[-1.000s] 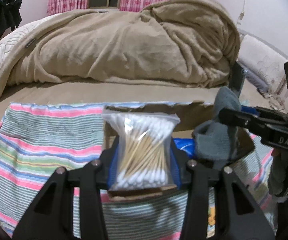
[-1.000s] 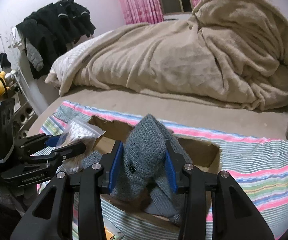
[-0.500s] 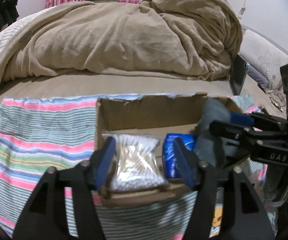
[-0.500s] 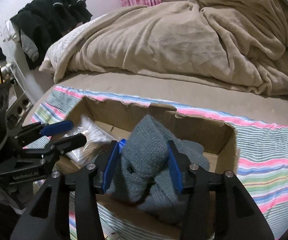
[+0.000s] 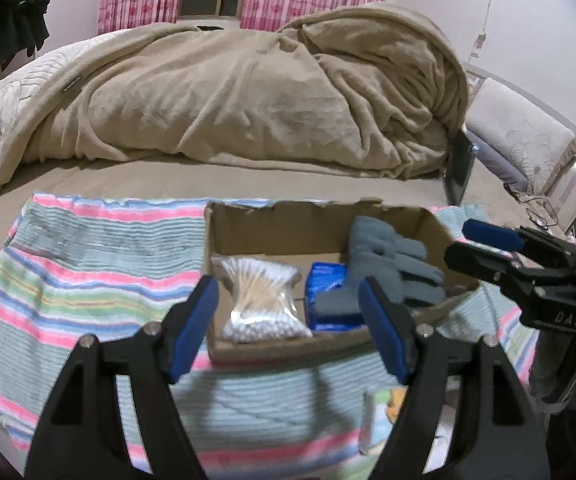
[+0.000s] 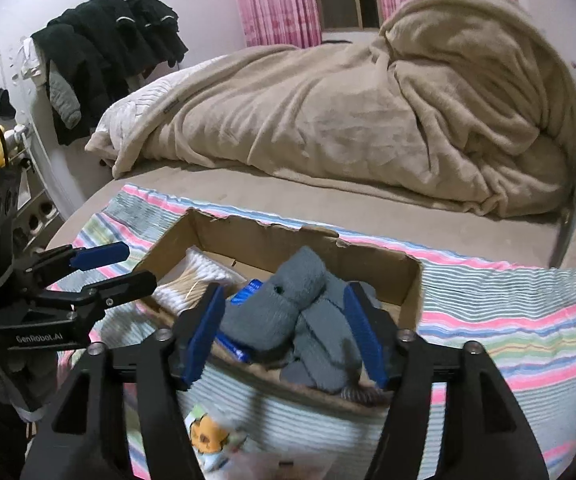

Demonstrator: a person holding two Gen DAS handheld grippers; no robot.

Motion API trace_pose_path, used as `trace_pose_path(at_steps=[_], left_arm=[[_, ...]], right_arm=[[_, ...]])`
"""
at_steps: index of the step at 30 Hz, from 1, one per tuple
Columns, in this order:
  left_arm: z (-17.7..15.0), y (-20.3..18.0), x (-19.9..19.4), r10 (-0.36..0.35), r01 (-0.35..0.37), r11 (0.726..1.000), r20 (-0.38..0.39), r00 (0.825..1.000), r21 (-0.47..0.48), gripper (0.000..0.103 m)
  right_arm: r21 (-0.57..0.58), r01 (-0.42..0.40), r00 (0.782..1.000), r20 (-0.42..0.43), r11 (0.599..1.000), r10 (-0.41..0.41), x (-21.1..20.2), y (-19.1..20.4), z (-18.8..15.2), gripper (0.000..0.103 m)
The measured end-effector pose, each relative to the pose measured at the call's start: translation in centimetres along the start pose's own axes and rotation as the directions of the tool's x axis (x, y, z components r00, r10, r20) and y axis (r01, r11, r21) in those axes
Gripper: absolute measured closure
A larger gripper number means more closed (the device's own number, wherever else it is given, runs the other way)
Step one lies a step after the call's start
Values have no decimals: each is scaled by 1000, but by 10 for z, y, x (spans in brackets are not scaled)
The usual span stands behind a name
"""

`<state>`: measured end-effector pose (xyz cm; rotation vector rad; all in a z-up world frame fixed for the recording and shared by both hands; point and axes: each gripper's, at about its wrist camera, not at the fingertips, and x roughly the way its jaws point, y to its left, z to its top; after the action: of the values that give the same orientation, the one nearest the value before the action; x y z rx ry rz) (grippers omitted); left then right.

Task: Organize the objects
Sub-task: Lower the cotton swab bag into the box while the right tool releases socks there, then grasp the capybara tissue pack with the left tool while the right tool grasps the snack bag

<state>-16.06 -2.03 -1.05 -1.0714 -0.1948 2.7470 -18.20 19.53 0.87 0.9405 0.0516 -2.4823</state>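
Left wrist view: the left gripper (image 5: 288, 320) has its jaws spread wide with nothing in them, hanging just in front of the cardboard box (image 5: 436, 220). The bag of cotton swabs (image 5: 262, 300) lies flat at the left end of the box: clear crinkly plastic, wooden sticks, white tips. I'd guess it's super light and slippery, so pinch it across the bunched middle, not the loose film. Right of it is a blue packet (image 5: 326, 280), then the grey knit gloves (image 5: 384, 252).

Right wrist view: the right gripper (image 6: 284, 328) is also wide open and empty, jaws either side of the gloves (image 6: 288, 312) but not squeezing. They sit in the box's (image 6: 408, 280) right half, soft, floppy and light, so grab the thick bundled part. Box sits on a striped cloth (image 6: 508, 312) on the bed.
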Motion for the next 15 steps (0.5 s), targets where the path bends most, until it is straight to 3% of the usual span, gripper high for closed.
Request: trace_pose_path(at_steps=[10, 15], left_arm=[[-27, -19, -45, 3, -3, 1000, 18, 1000, -3, 27], [-37, -30, -64, -14, 14, 1000, 31, 999, -3, 22]], right_arm=[[-27, 5, 999, 35, 1000, -4, -46, 13, -16, 36], [-25, 5, 999, 39, 1000, -4, -61, 15, -26, 36]])
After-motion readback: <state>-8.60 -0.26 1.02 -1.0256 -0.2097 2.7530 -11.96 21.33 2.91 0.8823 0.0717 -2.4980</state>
